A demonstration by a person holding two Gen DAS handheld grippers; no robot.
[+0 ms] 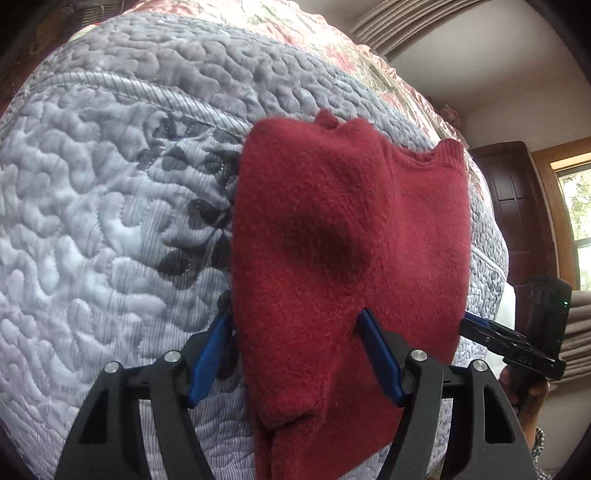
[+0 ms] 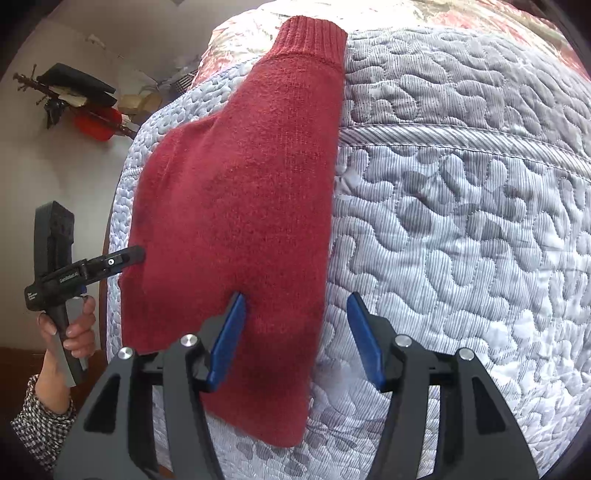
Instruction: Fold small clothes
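L gripper point(image 1: 295, 354), black frame w/ blue finger pads, has its jaws spread wide over the near edge of the dark red fuzzy knit sweater point(image 1: 343, 236); the left pad point(image 1: 210, 354) sits just off the garment's edge over the quilt, the right pad point(image 1: 380, 354) over the red knit. Nothing pinched. R gripper point(image 2: 293, 339), same build, also spread wide: its left pad point(image 2: 227, 339) over the sweater, its right pad point(image 2: 364, 339) over bare quilt. Sweater lies flat on the pale grey-blue quilted bedspread point(image 1: 92, 221), near the bed's edge, ribbed cuff point(image 2: 310, 37) at the far end in the right wrist view. In that view a hand point(image 2: 70, 328) w/ a checked sleeve point(image 2: 40, 421) grips the L tool's handle. A floral pink cover point(image 1: 303, 33) lies beyond the quilt.
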